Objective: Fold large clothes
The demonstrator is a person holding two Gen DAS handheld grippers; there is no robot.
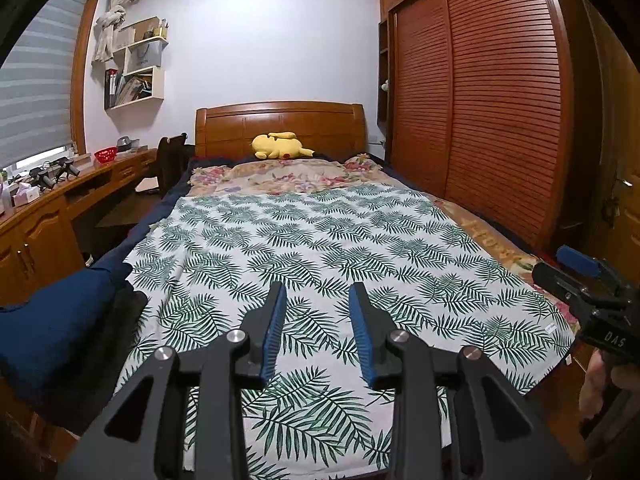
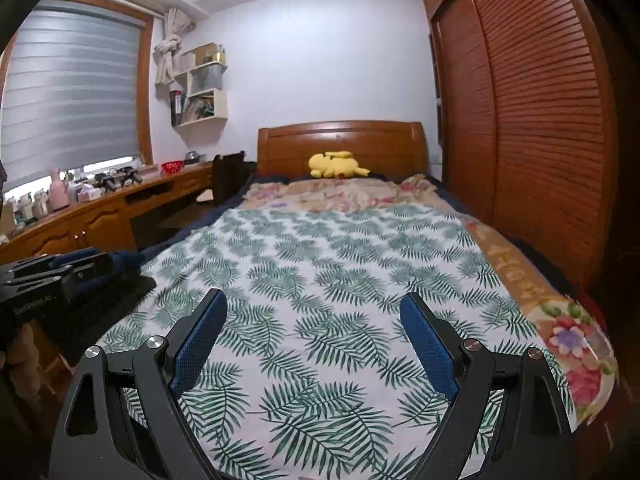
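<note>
We judge the folding as not yet begun: the leaf-print cloth (image 1: 320, 264) lies spread flat in a single layer along the bed (image 1: 496, 248), with no fold line that we can make out, so every fold is left to do. Its near edge runs under both cameras and hangs at the foot of the bed; its far edge stops short of the floral bedspread (image 1: 288, 174) that shows near the headboard (image 1: 280, 124).

Going from left to right: our left gripper (image 1: 318, 296) hangs above the near left part of the cloth, its jaws partly spread with only air between them and nothing pinched. Our right gripper (image 2: 314, 308) hangs above the near middle, its jaws spread wide and likewise empty. Neither touches the fabric, as far as we can see.

The bed is a soft, broad surface, and the cloth lies fairly smooth on it with only slight ripples. At the far left a blind (image 1: 36, 92) covers the window, and below it a long wooden bench (image 1: 44, 204) carries small clutter and a red basket (image 1: 105, 155). Wall shelves (image 1: 138, 68) hang above it. A yellow plush toy (image 1: 278, 146) rests at the headboard, and at the right a slatted wooden wardrobe (image 1: 496, 100) runs beside the bed.
</note>
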